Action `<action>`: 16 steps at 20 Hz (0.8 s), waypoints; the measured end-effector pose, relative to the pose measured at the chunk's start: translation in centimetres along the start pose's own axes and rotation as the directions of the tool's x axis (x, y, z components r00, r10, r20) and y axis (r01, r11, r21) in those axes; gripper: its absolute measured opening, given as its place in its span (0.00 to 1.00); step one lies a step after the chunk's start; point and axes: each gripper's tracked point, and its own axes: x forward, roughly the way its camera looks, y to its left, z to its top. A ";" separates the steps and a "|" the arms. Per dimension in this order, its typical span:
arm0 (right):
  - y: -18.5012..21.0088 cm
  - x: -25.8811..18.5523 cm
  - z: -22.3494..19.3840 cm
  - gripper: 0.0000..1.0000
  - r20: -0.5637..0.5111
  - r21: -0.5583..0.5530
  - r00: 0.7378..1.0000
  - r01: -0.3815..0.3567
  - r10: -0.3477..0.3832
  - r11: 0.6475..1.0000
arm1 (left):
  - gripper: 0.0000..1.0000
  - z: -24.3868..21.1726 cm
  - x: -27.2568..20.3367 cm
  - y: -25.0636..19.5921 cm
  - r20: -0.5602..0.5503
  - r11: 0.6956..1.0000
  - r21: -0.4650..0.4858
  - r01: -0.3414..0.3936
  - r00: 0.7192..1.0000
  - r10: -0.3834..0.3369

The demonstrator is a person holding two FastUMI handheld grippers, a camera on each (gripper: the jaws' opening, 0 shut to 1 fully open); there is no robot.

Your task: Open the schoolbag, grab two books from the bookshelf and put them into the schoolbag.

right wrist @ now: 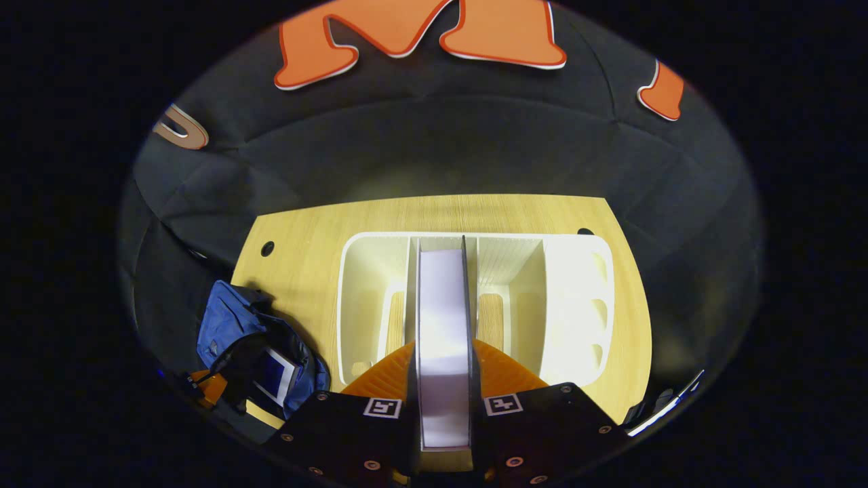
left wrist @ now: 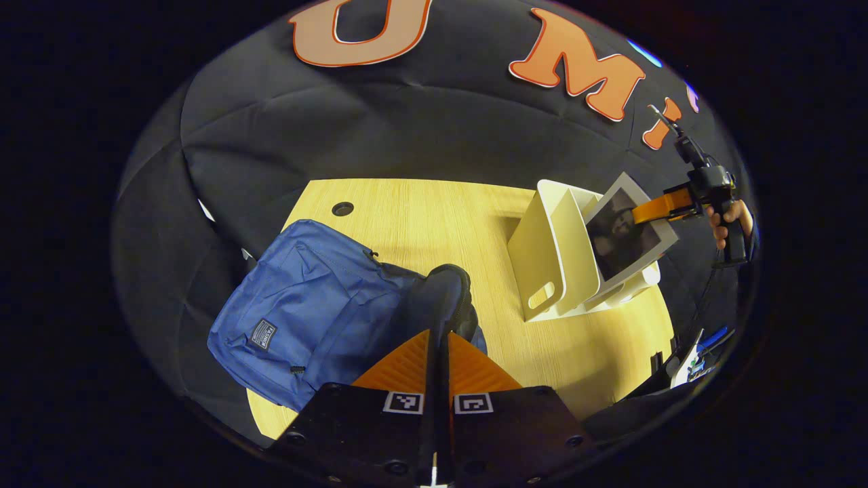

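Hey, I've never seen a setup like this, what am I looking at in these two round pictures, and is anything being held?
A person works with two handheld grippers, each carrying a fisheye camera that looks along its own fingers. In the left gripper view, the left gripper is shut on the dark edge of a blue schoolbag, holding it open on a wooden table. Farther off, a hand holds the other gripper. In the right gripper view, the right gripper is shut on a book seen edge-on, above a white bookshelf. The bag there already seems to contain one book.

Book (right wrist: 444,325) in right tool (right wrist: 444,379)
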 end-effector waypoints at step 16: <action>0.8 -12.7 0.8 0.29 0.219 0.040 0.966 -0.151 0.138 0.988 | 0.02 0.0 -0.1 -0.4 -0.011 0.996 0.087 0.010 1.000 -0.010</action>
